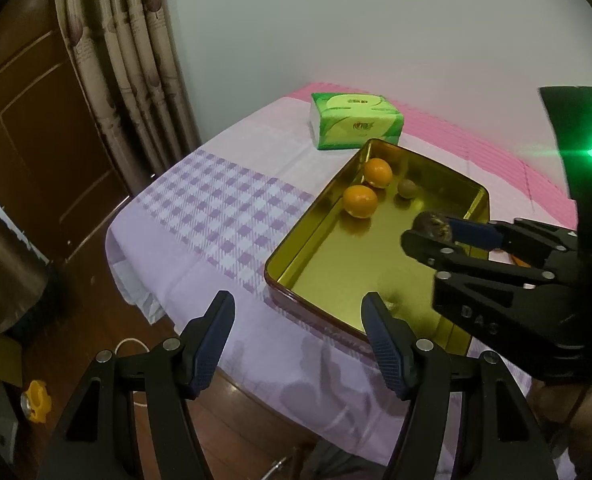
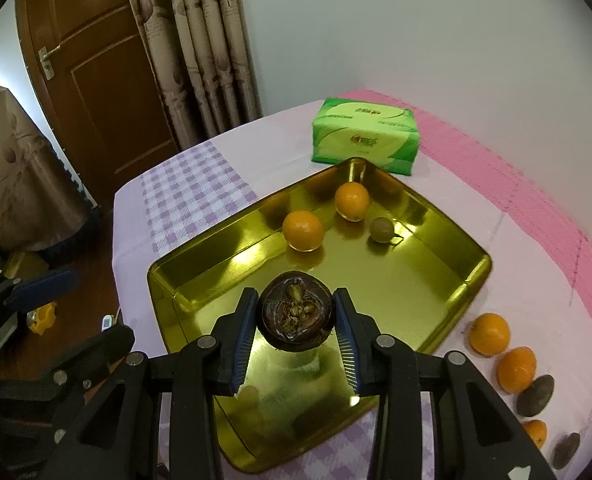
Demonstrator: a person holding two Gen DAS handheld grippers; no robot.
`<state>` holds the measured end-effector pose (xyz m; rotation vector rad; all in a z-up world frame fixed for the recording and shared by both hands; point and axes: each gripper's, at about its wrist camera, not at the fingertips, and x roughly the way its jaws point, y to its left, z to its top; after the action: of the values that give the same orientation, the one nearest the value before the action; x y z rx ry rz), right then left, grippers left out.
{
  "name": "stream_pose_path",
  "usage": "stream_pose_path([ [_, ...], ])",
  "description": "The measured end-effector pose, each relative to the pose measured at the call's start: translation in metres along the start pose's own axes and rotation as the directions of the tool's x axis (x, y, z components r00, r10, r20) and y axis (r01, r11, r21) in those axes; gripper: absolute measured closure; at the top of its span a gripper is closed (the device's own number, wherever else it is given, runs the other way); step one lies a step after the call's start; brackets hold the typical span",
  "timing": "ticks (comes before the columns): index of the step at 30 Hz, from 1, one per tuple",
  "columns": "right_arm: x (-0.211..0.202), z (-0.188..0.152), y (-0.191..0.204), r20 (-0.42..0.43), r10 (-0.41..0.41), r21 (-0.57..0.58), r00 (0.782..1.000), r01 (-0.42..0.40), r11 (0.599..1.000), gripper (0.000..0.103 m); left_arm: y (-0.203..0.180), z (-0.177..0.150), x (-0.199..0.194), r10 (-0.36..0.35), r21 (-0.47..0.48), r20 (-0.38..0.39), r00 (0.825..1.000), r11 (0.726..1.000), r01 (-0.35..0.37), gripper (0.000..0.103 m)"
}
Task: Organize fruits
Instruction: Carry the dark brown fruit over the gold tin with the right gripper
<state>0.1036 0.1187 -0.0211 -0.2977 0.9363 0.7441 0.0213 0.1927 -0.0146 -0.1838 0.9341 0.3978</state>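
Observation:
A gold metal tray [image 2: 447, 280] [image 1: 303, 256] lies on the table. It holds two oranges [image 2: 303, 229] [image 2: 351, 201] and a small brown-green fruit [image 2: 381, 230] at its far end; they also show in the left wrist view [image 1: 359, 201] [image 1: 378, 173] [image 1: 407, 189]. My right gripper [image 2: 295, 314] [image 1: 431, 230] is shut on a dark brown round fruit [image 2: 295, 316] [image 1: 431, 225], held above the tray's middle. My left gripper [image 1: 297, 344] is open and empty at the table's near edge, left of the tray. More oranges [image 2: 489, 333] [image 2: 516, 369] and dark fruits [image 2: 537, 396] lie right of the tray.
A green tissue pack [image 2: 363, 136] [image 1: 355, 125] sits behind the tray. The table has a purple checked cloth [image 1: 224, 208] and a pink mat [image 2: 535, 200] on the right. A wooden door [image 2: 96, 80] and curtains [image 2: 200, 40] stand at the left. A yellow object [image 1: 36, 400] lies on the floor.

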Motion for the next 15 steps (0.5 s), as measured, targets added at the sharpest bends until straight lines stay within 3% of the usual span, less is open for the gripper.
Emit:
stream_pose_path([
  [15, 0.025, 0.013, 0.009, -0.04, 0.017, -0.014, 0.999, -0.017, 1.0, 0.067, 0.012, 0.001, 0.004, 0.015, -0.055, -0.006, 1.0, 0.998, -0.016, 0.036],
])
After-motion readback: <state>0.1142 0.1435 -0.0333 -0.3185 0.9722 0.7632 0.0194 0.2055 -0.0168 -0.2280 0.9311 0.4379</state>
